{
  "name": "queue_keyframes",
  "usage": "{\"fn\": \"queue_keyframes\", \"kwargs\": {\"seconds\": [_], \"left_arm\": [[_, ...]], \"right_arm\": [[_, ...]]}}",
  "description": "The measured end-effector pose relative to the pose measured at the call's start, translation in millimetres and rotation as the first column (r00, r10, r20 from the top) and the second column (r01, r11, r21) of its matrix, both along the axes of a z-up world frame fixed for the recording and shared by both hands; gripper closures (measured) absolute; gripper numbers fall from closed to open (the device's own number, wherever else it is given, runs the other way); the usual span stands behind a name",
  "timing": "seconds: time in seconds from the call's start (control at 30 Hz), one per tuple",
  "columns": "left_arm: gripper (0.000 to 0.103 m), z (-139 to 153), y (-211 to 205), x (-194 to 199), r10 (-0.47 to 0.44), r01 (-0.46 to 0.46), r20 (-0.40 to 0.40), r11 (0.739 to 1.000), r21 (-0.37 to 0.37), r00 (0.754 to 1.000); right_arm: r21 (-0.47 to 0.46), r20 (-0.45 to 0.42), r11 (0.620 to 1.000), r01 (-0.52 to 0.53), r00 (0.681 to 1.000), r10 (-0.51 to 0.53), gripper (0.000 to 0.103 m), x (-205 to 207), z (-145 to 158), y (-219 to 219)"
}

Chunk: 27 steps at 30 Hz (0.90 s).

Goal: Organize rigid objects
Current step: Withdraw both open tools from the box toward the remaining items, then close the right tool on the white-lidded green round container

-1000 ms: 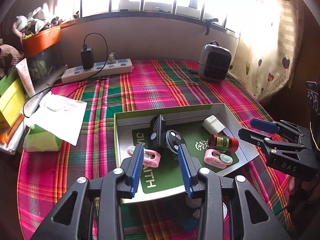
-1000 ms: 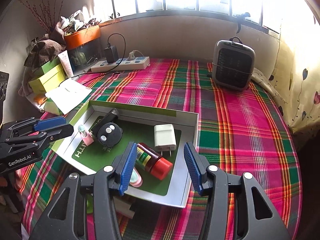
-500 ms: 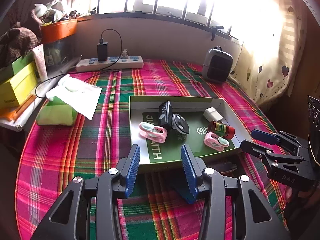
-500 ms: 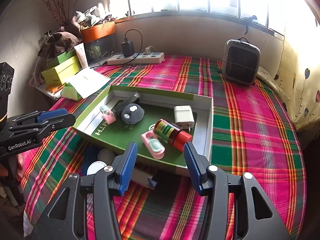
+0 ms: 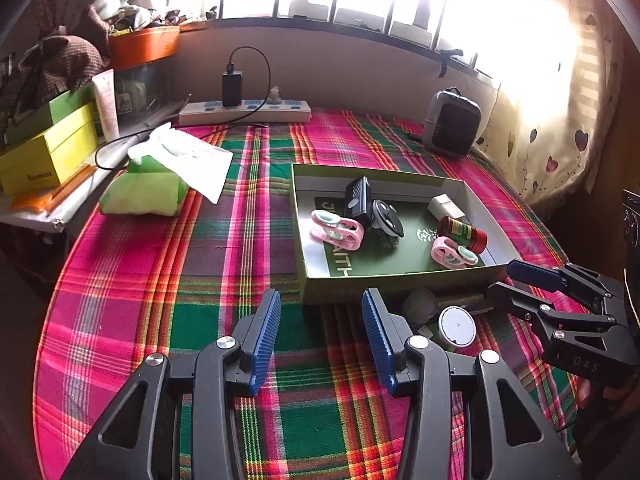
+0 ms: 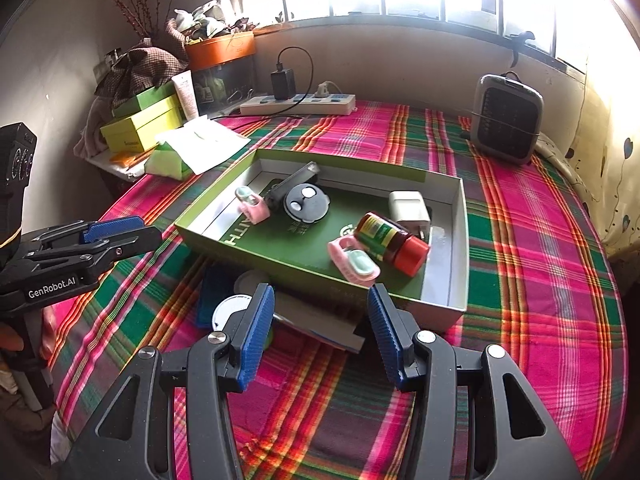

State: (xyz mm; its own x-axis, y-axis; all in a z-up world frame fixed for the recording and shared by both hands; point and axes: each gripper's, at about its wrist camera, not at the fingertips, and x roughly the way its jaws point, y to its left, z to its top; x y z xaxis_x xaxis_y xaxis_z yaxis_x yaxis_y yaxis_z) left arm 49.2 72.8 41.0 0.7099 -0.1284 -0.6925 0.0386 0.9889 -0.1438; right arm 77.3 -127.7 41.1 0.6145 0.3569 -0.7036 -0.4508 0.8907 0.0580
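Gathered in the green box (image 6: 456,280) on the plaid-covered bench (image 6: 540,264): red-capped bottle (image 6: 390,242), white charger (image 6: 408,208), two pink clips (image 5: 338,229), black round device (image 6: 306,202). Probably corralled there for tidiness. Propped on books, with a white round lid (image 5: 457,326) just beside the front wall. Left gripper (image 5: 320,336) and right gripper (image 6: 320,330) both spread wide, empty. Pulled back from over the box a second ago, now hovering short of it.

You've got a power strip (image 5: 245,112) by the wall, heater (image 6: 507,118) far right, tissue pack (image 5: 144,194) left on the plaid cloth (image 5: 160,280)
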Motion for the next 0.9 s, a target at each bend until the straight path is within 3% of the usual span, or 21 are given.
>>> {"fn": "queue_keyframes", "kwargs": {"seconds": [0.3,0.43,0.9], "left_arm": [[0.061,-9.2,4.1,-9.4,0.017,-0.017,-0.010,1.000,0.010,1.000],[0.061,-11.8,5.8,-10.9,0.017,-0.017,-0.012,1.000,0.008,1.000],[0.061,-20.6,9.1,-11.2,0.002,-0.002,-0.031,1.000,-0.010,1.000]], "right_arm": [[0.025,-0.018,0.999,-0.027,0.999,0.027,0.052,-5.5,-8.7,12.3],[0.036,-0.024,0.998,-0.057,0.998,0.058,0.039,-7.1,-10.4,18.8],[-0.032,-0.037,0.997,-0.072,0.997,0.070,0.038,-3.4,-24.8,43.8]]}}
